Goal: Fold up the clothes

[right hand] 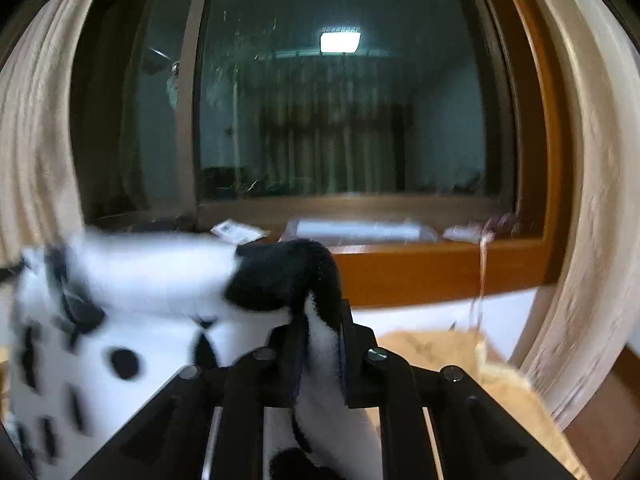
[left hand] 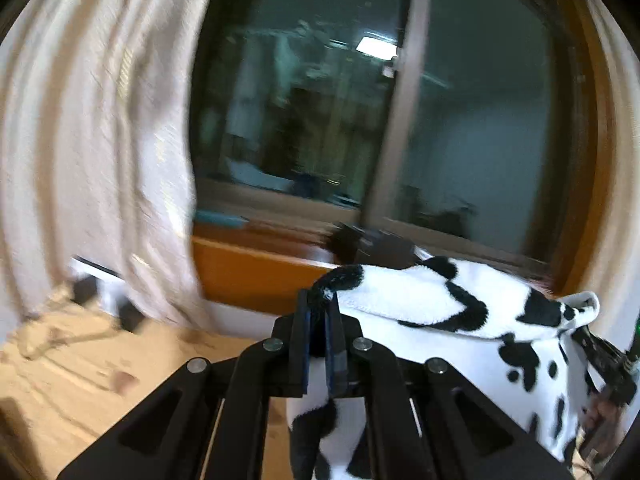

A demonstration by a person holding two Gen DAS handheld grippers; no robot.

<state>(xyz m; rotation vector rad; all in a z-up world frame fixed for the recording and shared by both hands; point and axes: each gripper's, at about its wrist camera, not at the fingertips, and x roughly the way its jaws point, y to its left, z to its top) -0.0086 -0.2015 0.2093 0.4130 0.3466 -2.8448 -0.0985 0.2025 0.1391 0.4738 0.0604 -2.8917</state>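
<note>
A fluffy white garment with black cow spots [left hand: 460, 320] hangs stretched in the air between my two grippers. My left gripper [left hand: 318, 308] is shut on one upper corner of it; the cloth runs off to the right and drops below the jaws. In the right wrist view the same garment [right hand: 140, 300] spreads to the left, blurred. My right gripper [right hand: 320, 320] is shut on its other upper corner, a black patch bunched over the fingertips. The right gripper's black body [left hand: 608, 364] shows at the far right of the left wrist view.
A dark window [left hand: 360, 120] with an orange-brown wooden sill [right hand: 420, 268] fills the background. Beige curtains [left hand: 100, 140] hang at both sides [right hand: 592, 160]. Papers and small items [right hand: 360, 230] lie on the sill. A light wooden surface [left hand: 80, 380] lies below.
</note>
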